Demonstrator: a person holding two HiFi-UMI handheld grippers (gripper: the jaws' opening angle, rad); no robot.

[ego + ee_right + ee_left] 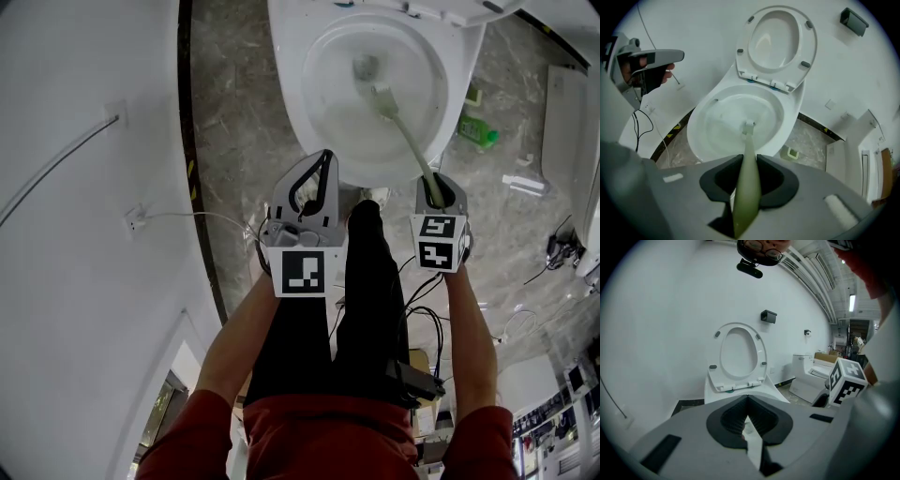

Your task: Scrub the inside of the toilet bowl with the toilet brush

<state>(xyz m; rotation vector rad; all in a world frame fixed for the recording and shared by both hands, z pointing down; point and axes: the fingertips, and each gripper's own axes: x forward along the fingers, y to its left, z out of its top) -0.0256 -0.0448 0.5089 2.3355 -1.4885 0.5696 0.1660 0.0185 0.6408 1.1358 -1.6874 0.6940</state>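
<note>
The right forearm (pixel 469 323) reaches forward beside the legs. Its claw (pixel 437 190) pinches the green handle of the brush (pixel 405 139). The brush runs straight ahead and down from the jaws, with its head low inside the bowl (pixel 309 89), beside the drain. The left claw (pixel 314 176) is pressed together on nothing and hangs alongside, aimed higher at the raised seat (pixel 759 350).

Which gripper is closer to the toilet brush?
The right. The right gripper is clamped on the toilet brush handle, its head down in the toilet bowl. The left gripper hangs off to its left, shut and empty, not touching the brush.
</note>
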